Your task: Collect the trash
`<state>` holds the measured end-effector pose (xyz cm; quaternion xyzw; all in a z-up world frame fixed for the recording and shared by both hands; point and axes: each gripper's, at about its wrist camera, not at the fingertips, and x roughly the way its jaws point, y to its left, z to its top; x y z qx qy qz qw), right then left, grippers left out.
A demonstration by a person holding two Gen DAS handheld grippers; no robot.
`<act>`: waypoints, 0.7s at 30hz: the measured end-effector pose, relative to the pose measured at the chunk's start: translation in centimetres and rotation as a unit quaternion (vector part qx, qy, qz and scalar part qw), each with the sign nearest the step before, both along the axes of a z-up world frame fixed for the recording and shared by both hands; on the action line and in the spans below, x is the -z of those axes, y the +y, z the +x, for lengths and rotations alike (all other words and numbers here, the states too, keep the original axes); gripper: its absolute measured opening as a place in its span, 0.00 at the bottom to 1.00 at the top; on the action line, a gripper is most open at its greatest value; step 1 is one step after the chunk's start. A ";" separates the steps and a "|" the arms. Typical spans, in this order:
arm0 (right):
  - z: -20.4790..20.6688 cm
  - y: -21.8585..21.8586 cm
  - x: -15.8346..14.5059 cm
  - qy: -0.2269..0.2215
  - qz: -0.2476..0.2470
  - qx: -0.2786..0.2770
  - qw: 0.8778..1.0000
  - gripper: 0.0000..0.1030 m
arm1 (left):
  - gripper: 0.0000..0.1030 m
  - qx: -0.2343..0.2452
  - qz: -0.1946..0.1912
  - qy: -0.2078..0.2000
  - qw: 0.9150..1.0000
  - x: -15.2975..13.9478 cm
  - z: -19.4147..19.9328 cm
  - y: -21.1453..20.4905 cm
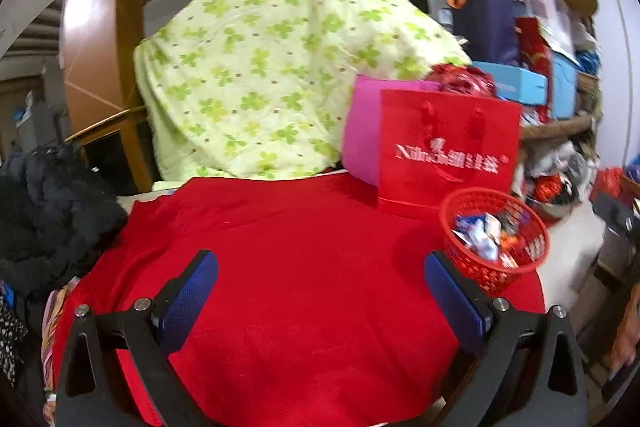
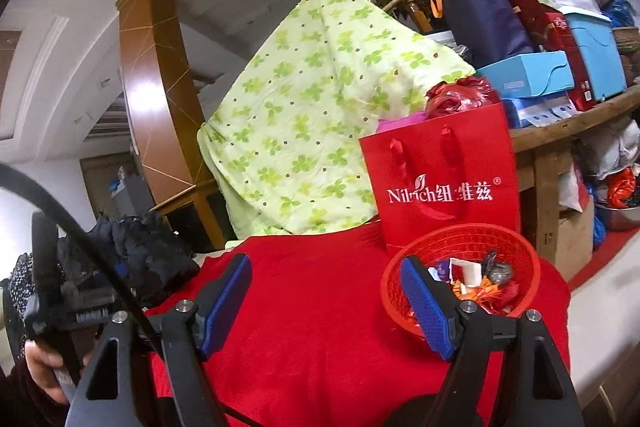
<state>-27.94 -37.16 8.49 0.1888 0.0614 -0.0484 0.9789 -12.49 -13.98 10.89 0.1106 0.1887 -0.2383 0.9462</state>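
Red basket (image 2: 460, 267) of wrappers sits upright, mouth up; both tools gape wide, empty.

Red paper bag (image 2: 444, 183), behind the red basket (image 2: 464, 271): white lettering "Nilrich" with Chinese characters and an ® mark on its front.
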 end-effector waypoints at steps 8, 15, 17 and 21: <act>-0.1 1.7 -0.7 0.008 -0.029 -0.004 1.000 0.78 | 0.99 0.018 0.007 0.012 1.000 0.6 -0.9 -0.8; -0.1 4.1 -1.2 0.009 -0.076 -0.017 0.997 0.78 | 0.99 0.002 0.010 0.004 1.000 0.6 -0.5 -0.6; -0.2 4.4 -1.3 0.011 -0.084 -0.015 0.996 0.78 | 0.99 -0.004 0.012 0.007 1.000 0.6 -0.3 -0.5; -0.5 4.7 -1.4 0.017 -0.092 -0.011 0.996 0.78 | 0.99 0.000 -0.001 0.015 1.000 0.6 -0.3 -0.2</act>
